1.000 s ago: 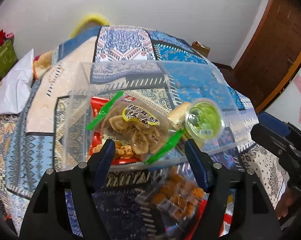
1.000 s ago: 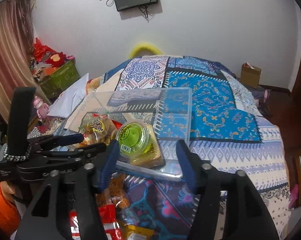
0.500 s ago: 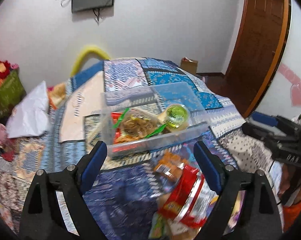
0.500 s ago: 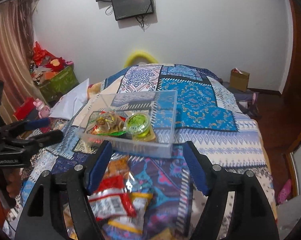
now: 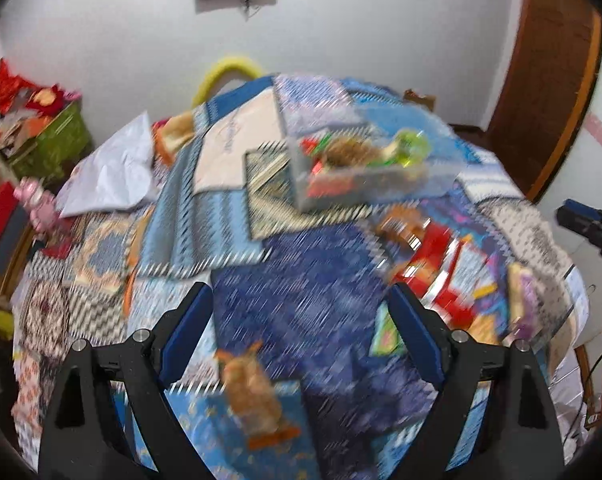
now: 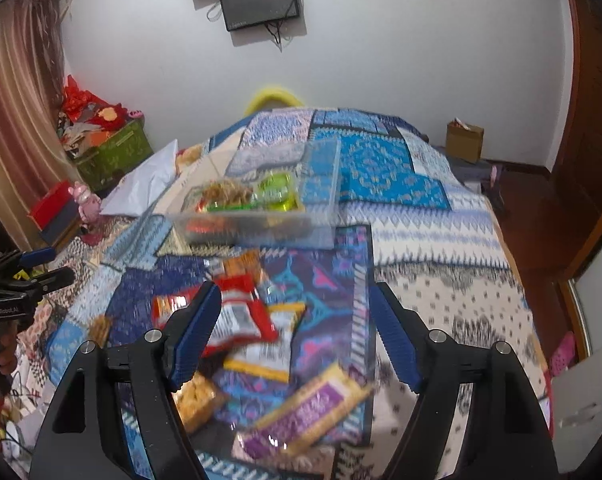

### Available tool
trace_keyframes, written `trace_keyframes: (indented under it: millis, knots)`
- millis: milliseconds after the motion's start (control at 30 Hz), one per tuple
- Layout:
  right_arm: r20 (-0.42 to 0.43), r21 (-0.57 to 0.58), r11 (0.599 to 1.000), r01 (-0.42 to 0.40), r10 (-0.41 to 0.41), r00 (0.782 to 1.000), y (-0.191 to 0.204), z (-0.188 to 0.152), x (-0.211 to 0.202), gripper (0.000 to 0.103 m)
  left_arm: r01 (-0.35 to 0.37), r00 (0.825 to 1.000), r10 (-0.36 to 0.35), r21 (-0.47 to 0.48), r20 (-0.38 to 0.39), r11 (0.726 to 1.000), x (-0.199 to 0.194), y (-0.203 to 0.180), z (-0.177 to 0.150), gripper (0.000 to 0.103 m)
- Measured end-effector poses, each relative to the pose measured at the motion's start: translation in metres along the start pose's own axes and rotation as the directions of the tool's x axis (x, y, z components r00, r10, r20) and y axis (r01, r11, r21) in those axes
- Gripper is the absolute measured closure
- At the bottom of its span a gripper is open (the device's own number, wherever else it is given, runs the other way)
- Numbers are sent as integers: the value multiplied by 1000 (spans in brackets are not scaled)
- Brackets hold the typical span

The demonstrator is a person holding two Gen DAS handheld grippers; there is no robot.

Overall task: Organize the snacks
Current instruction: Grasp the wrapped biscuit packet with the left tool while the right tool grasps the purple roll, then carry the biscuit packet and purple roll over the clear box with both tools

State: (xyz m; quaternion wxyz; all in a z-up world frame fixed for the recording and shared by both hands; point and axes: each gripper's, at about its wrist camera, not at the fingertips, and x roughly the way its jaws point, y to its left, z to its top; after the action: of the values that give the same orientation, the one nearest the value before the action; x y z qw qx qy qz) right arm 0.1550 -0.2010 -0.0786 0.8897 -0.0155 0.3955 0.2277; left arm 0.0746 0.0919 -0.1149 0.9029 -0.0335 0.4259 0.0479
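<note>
left gripper (image 5: 301, 320) jaws wide, pulled back | clear bin (image 6: 257, 216) farther

Clear bin (image 6: 261, 228): upright on bedspread, holding chip bag (image 6: 225, 192) and green jelly cup (image 6: 275, 190).
Loose packets: red packet (image 6: 241, 312), purple-yellow packet (image 6: 313, 408), lying flat near bin.

Quilted bed (image 6: 441, 248), container (image 6: 257, 216), snack packets (image 6: 245, 316)

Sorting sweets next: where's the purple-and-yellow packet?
In the right wrist view, the purple-and-yellow packet lies nearest the camera on the bedspread, between the open right gripper's fingers.
</note>
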Motion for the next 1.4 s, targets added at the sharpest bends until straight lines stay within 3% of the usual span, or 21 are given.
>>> trace_keyframes:
  millis: [267,367,533,900,1000,1033,1133,1267,1400]
  knots:
    - [-117,31,998,63,-59,991,-11,-41,25,29,-38,991,27,-83,-128,996,29,35,-50,14]
    - [-158,49,996,70,-62,985,-16,-53,34,29,-45,989,30,-103,-144,994,38,43,-64,14]
    - [-215,61,996,72,-57,975,-16,-68,49,29,-24,982,5,-100,-188,995,51,43,-81,25]
    - [-247,47,998,38,-25,969,-4,-81,60,29,6,970,-41,-147,-240,989,68,43,-108,32]
    - [-247,32,999,38,-29,969,-3,-81,62,29,3,973,-38,-153,-227,988,68,42,-107,44]
    - [-243,27,999,38,-31,970,-2,-82,62,30,4,974,-40,-158,-223,987,68,43,-106,51]
    - [-233,4,999,37,-35,972,2,-82,61,40,17,975,-54,-171,-215,985,69,43,-103,58]
    - [-219,21,999,34,-28,975,-3,-82,56,54,28,978,-58,-147,-200,989,65,35,-98,60]
    - [-210,40,999,31,-22,978,-10,-80,52,58,47,985,-67,-125,-157,991,53,26,-87,60]
